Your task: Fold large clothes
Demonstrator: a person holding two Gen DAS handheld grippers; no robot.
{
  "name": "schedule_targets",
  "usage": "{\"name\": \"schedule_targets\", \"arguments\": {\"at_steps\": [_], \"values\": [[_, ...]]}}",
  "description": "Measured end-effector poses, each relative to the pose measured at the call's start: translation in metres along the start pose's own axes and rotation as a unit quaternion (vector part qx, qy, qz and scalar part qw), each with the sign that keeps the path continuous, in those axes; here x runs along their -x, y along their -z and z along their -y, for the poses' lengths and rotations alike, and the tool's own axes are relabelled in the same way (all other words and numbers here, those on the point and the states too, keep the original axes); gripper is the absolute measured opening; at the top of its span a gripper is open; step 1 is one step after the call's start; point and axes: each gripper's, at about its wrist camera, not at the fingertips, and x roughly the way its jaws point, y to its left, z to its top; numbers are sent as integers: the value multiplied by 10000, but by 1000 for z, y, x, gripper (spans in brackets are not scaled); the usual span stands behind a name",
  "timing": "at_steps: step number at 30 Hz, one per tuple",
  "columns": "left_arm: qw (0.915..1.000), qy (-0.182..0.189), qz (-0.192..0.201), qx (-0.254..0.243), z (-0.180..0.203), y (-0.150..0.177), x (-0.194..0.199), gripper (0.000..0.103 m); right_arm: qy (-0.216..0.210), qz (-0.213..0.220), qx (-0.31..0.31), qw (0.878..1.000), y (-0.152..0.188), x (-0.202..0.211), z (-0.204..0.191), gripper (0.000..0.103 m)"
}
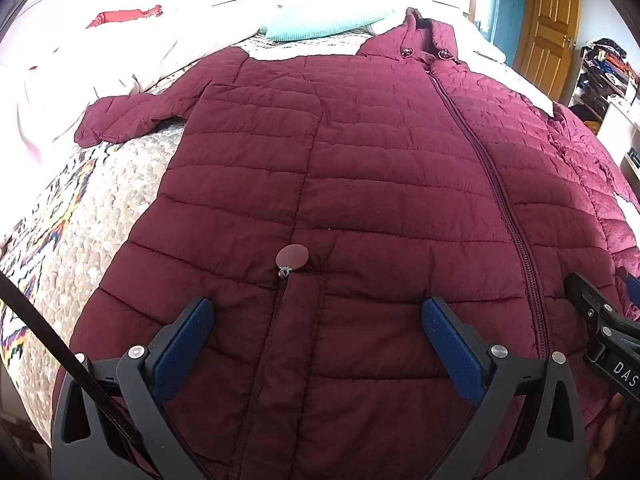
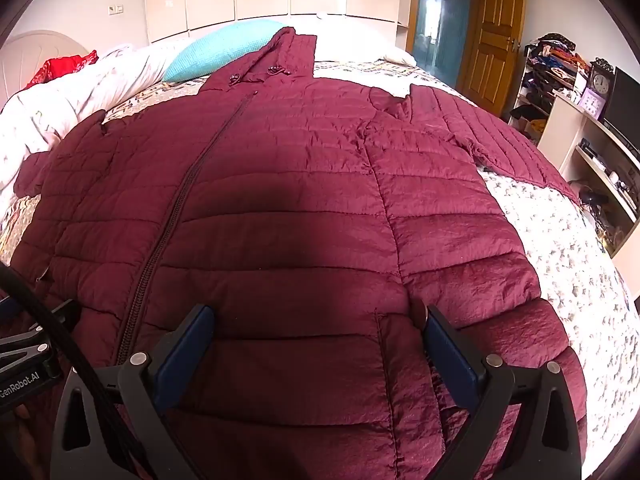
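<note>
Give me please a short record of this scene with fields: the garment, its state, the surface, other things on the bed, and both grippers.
garment: maroon quilted jacket
state: spread flat, front up, zipper closed, sleeves out to both sides, not yet folded
surface: bed with patterned quilt
other things: turquoise pillow and white duvet near the collar end
left gripper: open, above the hem by the pocket zip, holding nothing
right gripper: open, above the hem, holding nothing
</note>
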Motion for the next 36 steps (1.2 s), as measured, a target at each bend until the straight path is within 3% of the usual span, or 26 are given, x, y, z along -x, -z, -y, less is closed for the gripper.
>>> {"name": "schedule_targets", "arguments": {"at_steps": [36], "values": [[10000,49,26,29,-3,3,0,103,113,-17,47,9999,-1,-4,-4,103]]}}
